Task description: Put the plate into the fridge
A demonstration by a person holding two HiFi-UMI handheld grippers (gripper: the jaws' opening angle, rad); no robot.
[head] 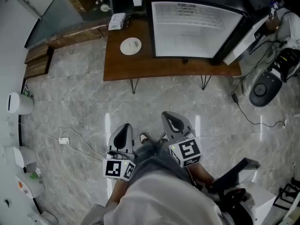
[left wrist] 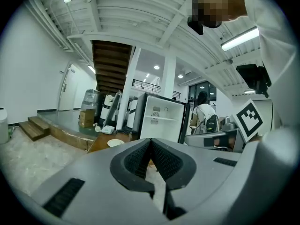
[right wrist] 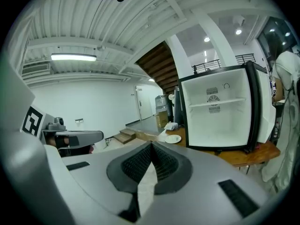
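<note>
A white plate (head: 130, 46) with a small thing on it lies on the left part of the brown wooden table (head: 140, 67). To its right on the table stands a small black fridge (head: 197, 29) with a white inside, its door swung open. Both grippers hang low over the stone floor, well short of the table. My left gripper (head: 123, 134) and right gripper (head: 173, 122) are shut and empty. Past the shut left gripper (left wrist: 151, 145) I see the plate (left wrist: 115, 143) and fridge (left wrist: 161, 121) far off. Beyond the right gripper (right wrist: 151, 146), the plate (right wrist: 173, 138) sits left of the fridge (right wrist: 218, 114).
A white box (head: 116, 21) lies at the table's back left corner. Wooden steps (head: 37, 60) rise at the left. A white cable and adapter (head: 63, 140) trail over the floor. A round grey machine (head: 265, 88) and cables sit at the right. A person with a backpack (left wrist: 205, 116) stands behind the fridge.
</note>
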